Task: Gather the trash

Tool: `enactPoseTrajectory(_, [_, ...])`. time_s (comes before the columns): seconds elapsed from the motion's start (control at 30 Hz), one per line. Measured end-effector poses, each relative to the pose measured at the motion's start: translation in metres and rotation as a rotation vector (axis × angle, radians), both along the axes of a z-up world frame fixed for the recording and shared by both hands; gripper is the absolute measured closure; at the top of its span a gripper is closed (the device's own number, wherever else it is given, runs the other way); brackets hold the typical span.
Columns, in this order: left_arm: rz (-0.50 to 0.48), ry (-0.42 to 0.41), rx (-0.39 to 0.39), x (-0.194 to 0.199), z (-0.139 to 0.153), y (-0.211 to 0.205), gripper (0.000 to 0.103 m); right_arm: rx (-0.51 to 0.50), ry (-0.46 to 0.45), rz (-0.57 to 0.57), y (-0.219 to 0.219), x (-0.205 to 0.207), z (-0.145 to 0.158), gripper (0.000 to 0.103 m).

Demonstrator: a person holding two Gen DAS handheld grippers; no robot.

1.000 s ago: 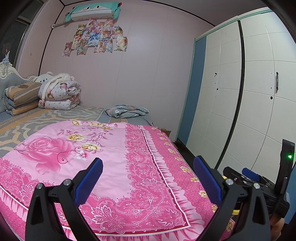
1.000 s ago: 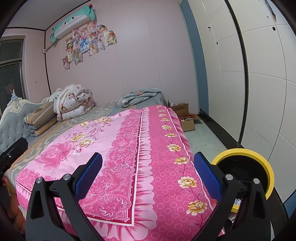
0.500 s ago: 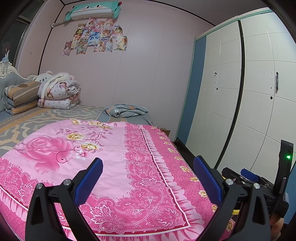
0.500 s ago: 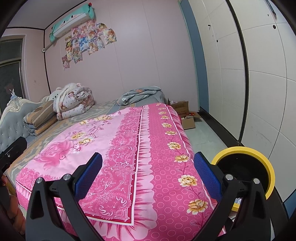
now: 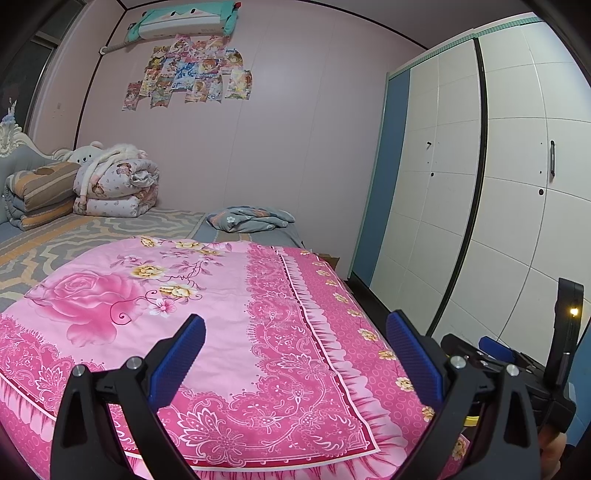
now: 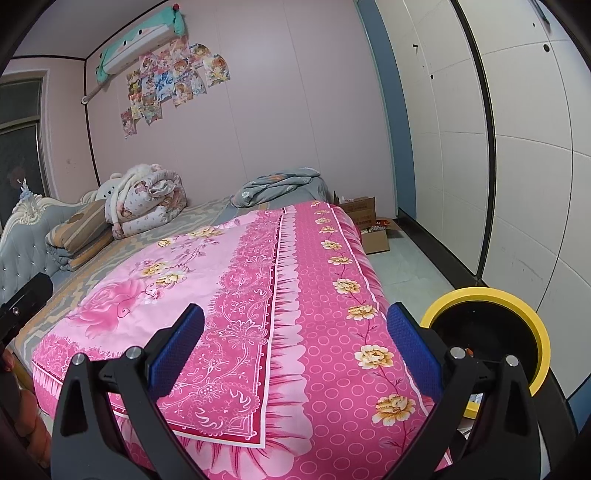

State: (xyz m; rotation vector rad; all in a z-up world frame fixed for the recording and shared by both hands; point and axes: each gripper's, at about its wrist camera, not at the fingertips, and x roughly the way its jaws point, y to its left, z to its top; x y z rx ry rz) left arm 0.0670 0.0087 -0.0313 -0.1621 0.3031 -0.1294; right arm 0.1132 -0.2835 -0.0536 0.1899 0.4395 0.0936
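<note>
- Left wrist view: the left gripper is held over the foot end of the bed, and its jaws are wide apart with nothing between them
- Under it lies a pink flowered quilt that covers the near part of the bed; a big rose is printed on its left side
- At the far left, stacked folded blankets and a rolled quilt lie against the headboard; a small grey bundle of cloth sits at the far edge of the bed
- On the pink wall hang posters under an air conditioner; a white wardrobe fills the right side
- At the lower right edge a part of the right gripper shows, with a small yellow light on its body; from here I cannot tell how its jaws stand
- Right wrist view: the right gripper is over the right corner of the quilt, jaws also wide apart and empty
- The trash bin, black with a yellow rim, stands on the floor just beside the bed, at the lower right, partly behind the right finger; something small lies inside it, too unclear to name
- Further back, open cardboard boxes stand on the floor near the bed and the wardrobe
- I can make out no loose trash on the quilt in either view
</note>
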Motion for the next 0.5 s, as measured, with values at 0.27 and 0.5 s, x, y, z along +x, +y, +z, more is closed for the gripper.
enactPoseTrajectory(0.27, [-0.011,0.006,-0.004,0.0032,-0.0017,0.0008,0.008,0.004,0.011,-0.002,-0.0014,0.0035,-0.0029,0.008])
enactPoseTrajectory(0.5, [-0.016,0.008,0.002,0.0052,-0.0036,0.0,0.008,0.008,0.023,-0.002,-0.0016,0.0074,-0.0044,0.008])
